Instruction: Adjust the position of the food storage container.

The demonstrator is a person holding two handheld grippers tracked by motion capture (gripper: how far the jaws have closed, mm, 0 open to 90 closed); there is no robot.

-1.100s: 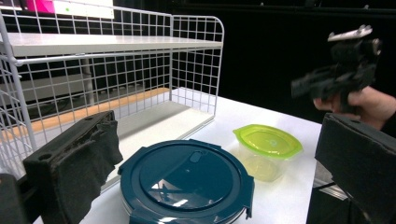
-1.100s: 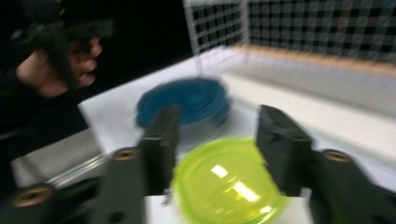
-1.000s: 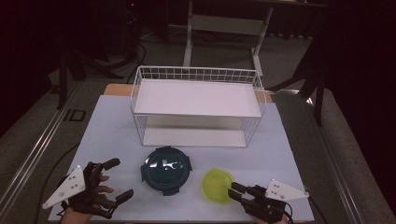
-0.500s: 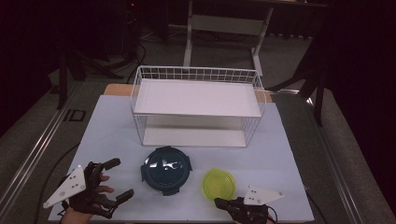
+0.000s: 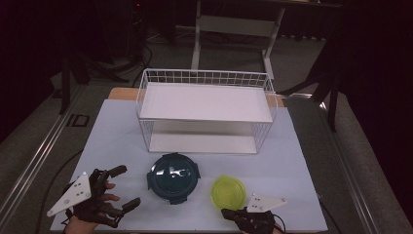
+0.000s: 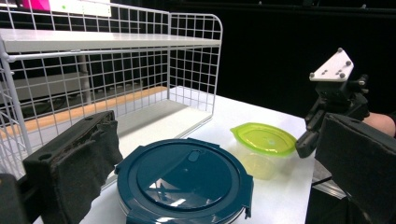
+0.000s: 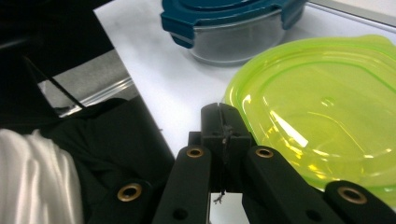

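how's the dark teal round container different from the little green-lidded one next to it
The teal container is clearly larger than the green-lidded container. Its lid is dark teal, round, with clip tabs around the rim; the green one's lid is a bright translucent yellow-green with softer, rounded corners and no clips. The teal one sits nearer the wire shelf rack; the green one is nearer the table's front edge. Both are closed, clear-walled, and upright on the white table.

"id" in dark letters on floor strip [image 5: 78, 120] left of table.
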